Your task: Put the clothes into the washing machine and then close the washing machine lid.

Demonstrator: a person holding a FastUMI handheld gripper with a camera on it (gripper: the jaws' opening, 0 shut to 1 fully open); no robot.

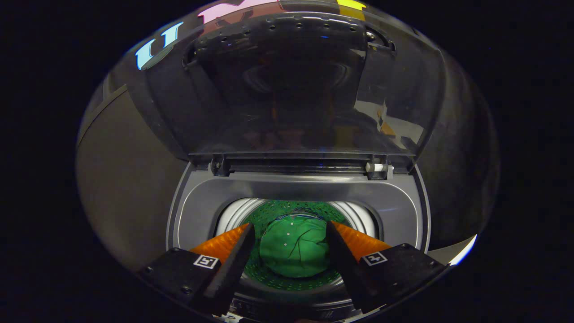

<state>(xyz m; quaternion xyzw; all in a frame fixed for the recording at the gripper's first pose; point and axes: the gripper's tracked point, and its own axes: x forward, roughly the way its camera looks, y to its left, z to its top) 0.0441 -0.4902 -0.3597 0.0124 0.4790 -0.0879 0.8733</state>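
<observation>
The gripper (290,233) points down and forward over the open top of the washing machine (296,188), tilted so that it looks into the drum. Its jaws stand apart, one at about 7 o'clock and the other at about 5 o'clock from the drum's middle, with nothing between them; they hold nothing. Each finger is a long wedge that narrows toward its tip, with a ribbed inner face, and each sits on a blocky mount that carries a small square printed marker.

The green cloth (293,251) lies at the bottom of the drum (233,215), seen through the gap between the fingers and lower than their tips. It is a soft, crumpled heap, roughly round, with a few dark creases across it and a row of small pale dots that may be buttons. The drum wall around it is shiny ribbed metal dotted with small holes, and it picks up a green tint from the cloth.

Around the drum mouth runs a smooth grey plastic collar with rounded corners. At 12 o'clock from the drum, beyond the fingers, the lid (291,89) stands raised on its hinge bar, nearly upright. It is a dark, glossy, see-through panel with rounded corners, a row of small holes near its top edge, and faint reflections across it. A white hinge pin sits at the right end of the bar.
</observation>
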